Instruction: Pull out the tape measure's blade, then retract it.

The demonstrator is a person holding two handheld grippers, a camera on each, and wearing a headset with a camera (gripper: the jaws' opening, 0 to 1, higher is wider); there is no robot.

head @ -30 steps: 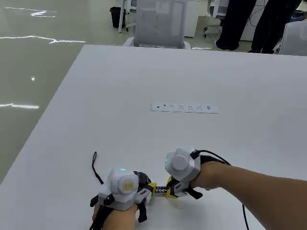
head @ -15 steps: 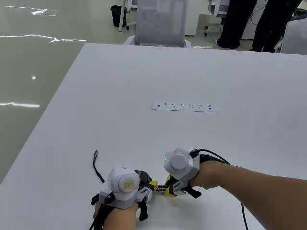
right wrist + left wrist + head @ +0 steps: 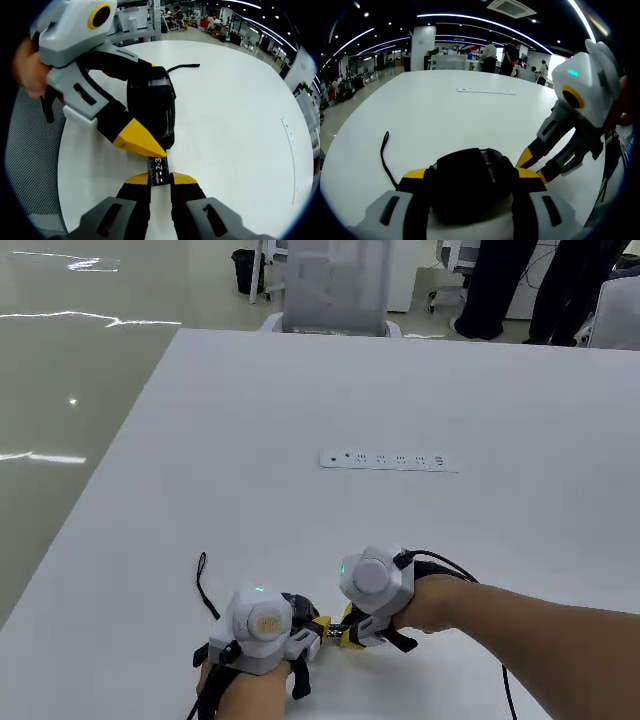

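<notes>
One tape measure (image 3: 470, 187) at near edge of smooth white table (image 3: 400, 390); rounded black case; left gripper (image 3: 472, 176) clamped across case, yellow wedge tips either side; right gripper (image 3: 159, 179) pinched tight on blade (image 3: 158, 169), narrow flat strip printed with numerals, short length out of case mouth; thin black strap (image 3: 384, 155) lies curved on table beside case; flat white power strip (image 3: 388, 461) well apart, mid-table.

Black tape measure (image 3: 470, 182), seemingly clamped
</notes>
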